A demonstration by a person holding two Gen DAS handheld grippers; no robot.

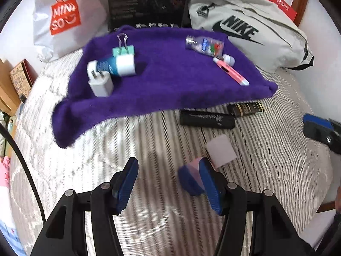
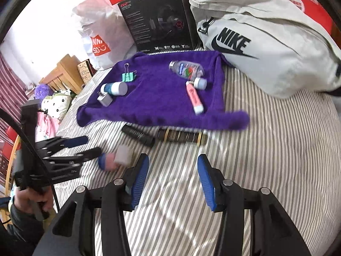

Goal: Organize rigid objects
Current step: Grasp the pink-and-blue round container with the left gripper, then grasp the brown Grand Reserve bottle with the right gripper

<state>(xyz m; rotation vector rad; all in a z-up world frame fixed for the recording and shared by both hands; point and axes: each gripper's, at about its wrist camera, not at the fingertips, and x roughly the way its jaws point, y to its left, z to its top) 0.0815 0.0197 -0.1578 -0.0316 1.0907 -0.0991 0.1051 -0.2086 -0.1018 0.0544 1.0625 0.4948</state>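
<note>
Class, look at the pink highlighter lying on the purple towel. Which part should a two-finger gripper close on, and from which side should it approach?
Grip the pink highlighter across its flat pink mid-body, coming down from above with one finger on each long side. It lies flat on the purple towel, so nothing offers a grip from below. Its far end sits close to the small white-capped bottle, so staying mid-body is probably safest.

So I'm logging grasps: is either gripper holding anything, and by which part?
Nothing is held. The left gripper and right gripper are both open; the pink-and-blue object lies on the bed beside the left gripper's finger.
</note>
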